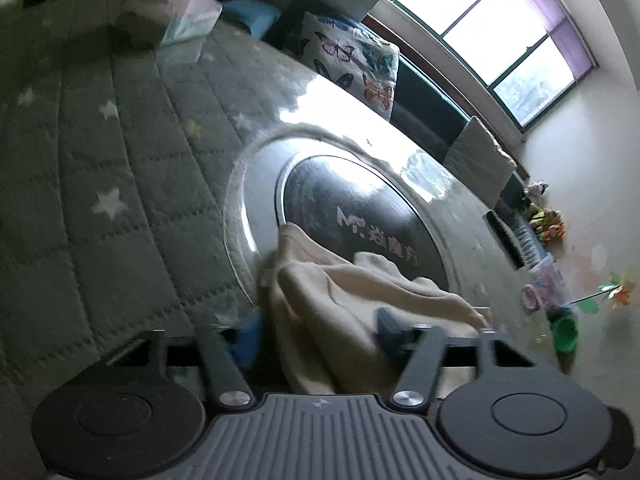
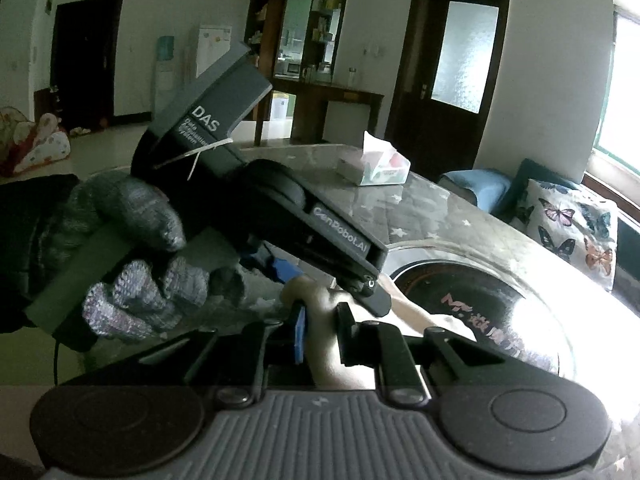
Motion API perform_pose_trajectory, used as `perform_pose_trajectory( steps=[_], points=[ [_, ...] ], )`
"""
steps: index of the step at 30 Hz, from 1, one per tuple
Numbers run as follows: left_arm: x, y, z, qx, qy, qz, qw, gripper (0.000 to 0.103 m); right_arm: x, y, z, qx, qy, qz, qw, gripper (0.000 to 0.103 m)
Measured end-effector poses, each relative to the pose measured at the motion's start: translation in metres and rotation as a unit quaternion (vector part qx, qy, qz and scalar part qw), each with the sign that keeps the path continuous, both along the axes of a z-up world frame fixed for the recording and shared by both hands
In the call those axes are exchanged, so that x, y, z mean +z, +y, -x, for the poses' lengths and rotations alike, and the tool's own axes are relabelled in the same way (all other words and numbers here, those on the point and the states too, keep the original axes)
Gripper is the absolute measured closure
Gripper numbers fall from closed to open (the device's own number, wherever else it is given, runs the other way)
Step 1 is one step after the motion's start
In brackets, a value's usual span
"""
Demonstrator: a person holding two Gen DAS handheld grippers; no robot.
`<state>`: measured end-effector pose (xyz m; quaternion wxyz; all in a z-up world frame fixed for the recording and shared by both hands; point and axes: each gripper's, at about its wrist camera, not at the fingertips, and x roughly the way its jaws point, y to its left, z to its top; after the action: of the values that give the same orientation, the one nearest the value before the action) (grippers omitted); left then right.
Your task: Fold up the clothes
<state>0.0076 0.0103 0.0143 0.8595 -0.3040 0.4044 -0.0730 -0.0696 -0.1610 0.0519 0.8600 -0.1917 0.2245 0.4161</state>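
1. Right wrist view: the right hand-held gripper [image 2: 320,334] is nearly closed, and its blue pad and its dark finger pinch a fold of the beige garment [image 2: 416,316].
2. The garment lies on the glass-topped surface [image 2: 460,216], partly over the dark round centre disc [image 2: 460,292], directly in front of both grippers.
3. The left hand-held gripper [image 1: 316,336] comes in from the left side of the right wrist view, held by a hand in a grey knit glove [image 2: 132,256]. Its fingertips meet the same bunch of cloth just beside the right gripper.
4. Left wrist view: the cloth hangs between the two fingers of the left gripper, which stand half apart. The picture is blurred, so I cannot tell if the pads press on the cloth.
5. My judgement: both hands are equally near the garment. The cloth runs away from the grippers toward the disc, so the coming move probably pulls it apart to spread it.
6. Writing: the left gripper body reads "DAS" and "GenRobot.AI". The disc has pink characters starting with "M"; the rest is not readable.
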Motion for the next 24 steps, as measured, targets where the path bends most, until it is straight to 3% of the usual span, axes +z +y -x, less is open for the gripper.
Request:
perform_pose_trajectory(
  steps=[1,3,5,10,15,21,24],
  points=[
    [-0.003,0.001,0.000,-0.001,0.002,0.011,0.9999,0.060,0.000,-0.001,0.002,0.001,0.001,0.000,1.000,0.089],
    [-0.007,0.001,0.001,0.001,0.003,0.018,0.9998,0.077,-0.002,-0.002,0.005,0.003,0.004,-0.001,1.000,0.089],
    [-0.009,0.001,0.001,0.004,0.004,0.019,0.9998,0.080,-0.003,-0.003,0.005,0.003,0.010,-0.001,1.000,0.088],
    [-0.007,-0.002,0.002,-0.001,-0.003,-0.001,1.0000,0.081,-0.002,-0.021,0.000,-0.014,0.037,-0.017,0.999,0.086],
    [-0.006,-0.006,0.004,-0.004,-0.009,-0.014,0.9999,0.081,-0.002,-0.065,-0.019,-0.094,0.060,-0.037,0.993,0.086],
    [-0.006,-0.009,0.005,-0.007,-0.015,-0.027,0.9995,0.081,-0.022,-0.121,-0.063,-0.222,0.090,-0.031,0.970,0.086],
    [-0.005,-0.012,0.005,-0.010,-0.018,-0.039,0.9990,0.081,-0.028,-0.143,-0.074,-0.248,0.118,-0.050,0.960,0.086]
  ],
)
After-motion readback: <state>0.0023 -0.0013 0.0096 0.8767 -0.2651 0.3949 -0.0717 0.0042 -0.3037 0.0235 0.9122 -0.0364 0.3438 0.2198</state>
